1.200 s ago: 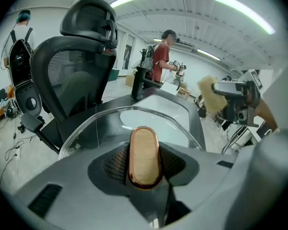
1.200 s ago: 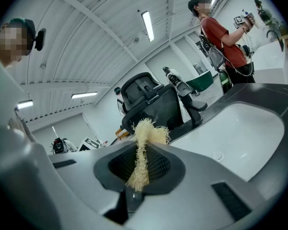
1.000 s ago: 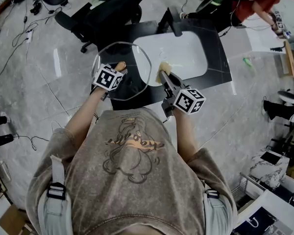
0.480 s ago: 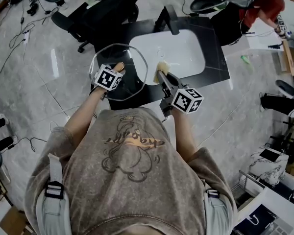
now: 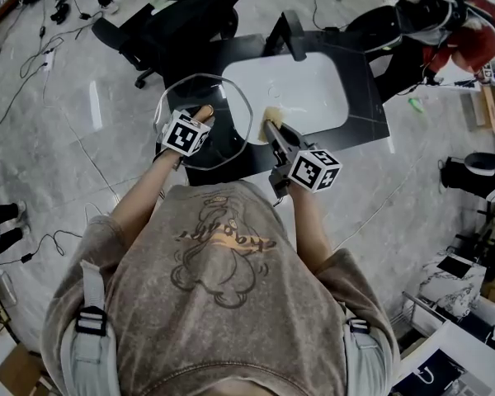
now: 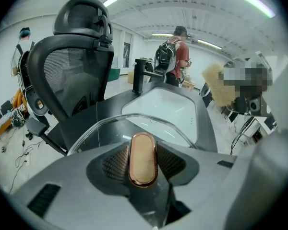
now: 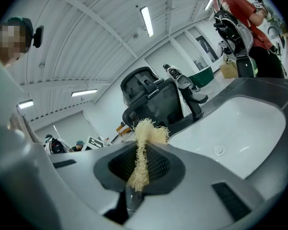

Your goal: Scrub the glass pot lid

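The glass pot lid (image 5: 223, 97) is held up over the black counter's left part. My left gripper (image 5: 200, 115) is shut on the lid's copper knob (image 6: 143, 158), which stands upright between the ribbed pads, and the clear rim (image 6: 134, 120) curves beyond it. My right gripper (image 5: 271, 127) is shut on a pale yellow fibrous scrubber (image 7: 142, 147). The scrubber (image 5: 273, 114) sits just right of the lid's right rim, over the near edge of the white sink basin (image 5: 293, 85). I cannot tell whether it touches the glass.
A black faucet (image 5: 287, 33) rises at the back of the basin set in the black counter (image 5: 367, 97). A black office chair (image 6: 72, 75) stands behind left. A person with a backpack (image 6: 173, 56) stands beyond the sink. Cables lie on the grey floor (image 5: 58, 139).
Both grippers, the lid and the scrubber have stayed almost in place. The person at the back right has moved.
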A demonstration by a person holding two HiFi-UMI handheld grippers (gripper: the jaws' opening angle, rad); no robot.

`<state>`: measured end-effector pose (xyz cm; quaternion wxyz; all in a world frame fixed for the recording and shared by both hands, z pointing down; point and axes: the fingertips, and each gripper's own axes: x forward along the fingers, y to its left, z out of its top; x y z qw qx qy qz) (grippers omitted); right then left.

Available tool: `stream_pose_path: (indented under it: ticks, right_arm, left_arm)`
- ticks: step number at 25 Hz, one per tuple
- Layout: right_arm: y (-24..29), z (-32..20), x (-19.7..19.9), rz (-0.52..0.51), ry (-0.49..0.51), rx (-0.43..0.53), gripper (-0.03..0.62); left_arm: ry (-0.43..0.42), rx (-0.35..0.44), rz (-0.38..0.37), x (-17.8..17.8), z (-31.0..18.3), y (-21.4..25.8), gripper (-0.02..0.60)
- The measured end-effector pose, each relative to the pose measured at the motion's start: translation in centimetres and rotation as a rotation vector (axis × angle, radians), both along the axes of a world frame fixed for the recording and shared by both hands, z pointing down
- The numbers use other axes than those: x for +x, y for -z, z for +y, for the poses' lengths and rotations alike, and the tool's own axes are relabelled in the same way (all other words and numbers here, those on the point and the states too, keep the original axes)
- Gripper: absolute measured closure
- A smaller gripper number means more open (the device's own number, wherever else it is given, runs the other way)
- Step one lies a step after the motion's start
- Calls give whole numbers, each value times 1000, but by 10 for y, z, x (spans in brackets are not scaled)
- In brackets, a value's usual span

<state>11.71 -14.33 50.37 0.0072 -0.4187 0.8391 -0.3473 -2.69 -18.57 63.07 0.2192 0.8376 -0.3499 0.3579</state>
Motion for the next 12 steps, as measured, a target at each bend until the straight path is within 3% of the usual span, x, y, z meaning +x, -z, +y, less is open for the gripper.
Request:
stream_pose_path:
  ticks: [4,5,6,12]
  right_arm:
    - [1,0,-2,-2,3,2,554]
    - [2,1,-2,-1,5,5,554]
    - [4,2,-3,2,8,9,554]
    - [25,4,-8,66,29,90,554]
  left_arm:
    - [30,62,66,0,-4,31,410]
    - [37,78,89,0,-4,42,461]
    - [40,94,111,0,-4,53,553]
    - [-33,231,245,12,5,126,565]
